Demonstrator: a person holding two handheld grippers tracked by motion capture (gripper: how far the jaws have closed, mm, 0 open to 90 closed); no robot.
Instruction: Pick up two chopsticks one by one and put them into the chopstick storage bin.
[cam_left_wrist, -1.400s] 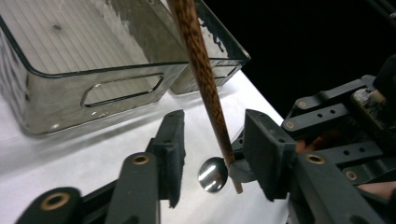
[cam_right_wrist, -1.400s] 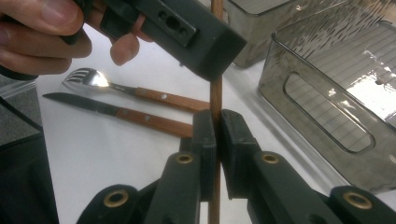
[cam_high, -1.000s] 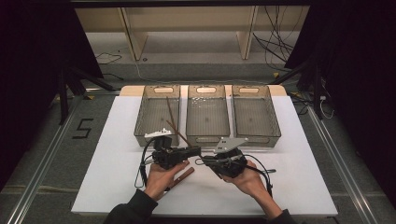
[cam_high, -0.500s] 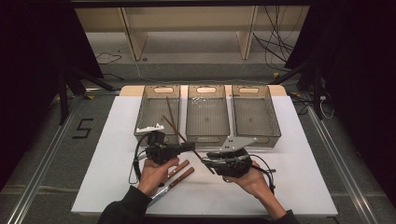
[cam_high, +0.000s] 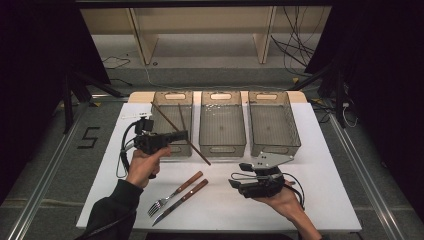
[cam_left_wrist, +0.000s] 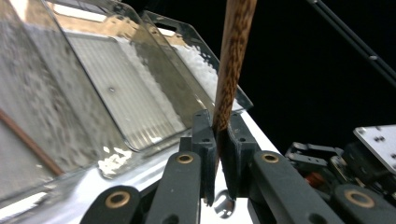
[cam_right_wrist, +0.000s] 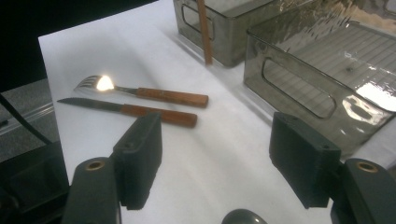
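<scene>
My left gripper (cam_high: 183, 134) hovers at the front of the left clear bin (cam_high: 171, 93), shut on a dark wooden chopstick (cam_high: 200, 155) that slants from over that bin down toward the table. In the left gripper view the speckled chopstick (cam_left_wrist: 229, 70) rises from between the closed pads of the left gripper (cam_left_wrist: 217, 140). A second chopstick (cam_high: 181, 117) lies inside the left bin. My right gripper (cam_high: 235, 180) is low over the table at the front right; its jaws have just been opening and stand wide, as the right gripper (cam_right_wrist: 215, 163) shows, with nothing between them.
A wooden-handled fork (cam_high: 175, 191) and knife (cam_high: 182, 199) lie side by side on the white table between the hands, also seen as fork (cam_right_wrist: 154, 95) and knife (cam_right_wrist: 135, 111). The middle bin (cam_high: 222, 146) and right bin (cam_high: 275, 146) stand in a row behind.
The two hands, close together a second ago, have parted. The left gripper carried the chopstick up and left toward the left bin. The right gripper drew back to the right and opened.
</scene>
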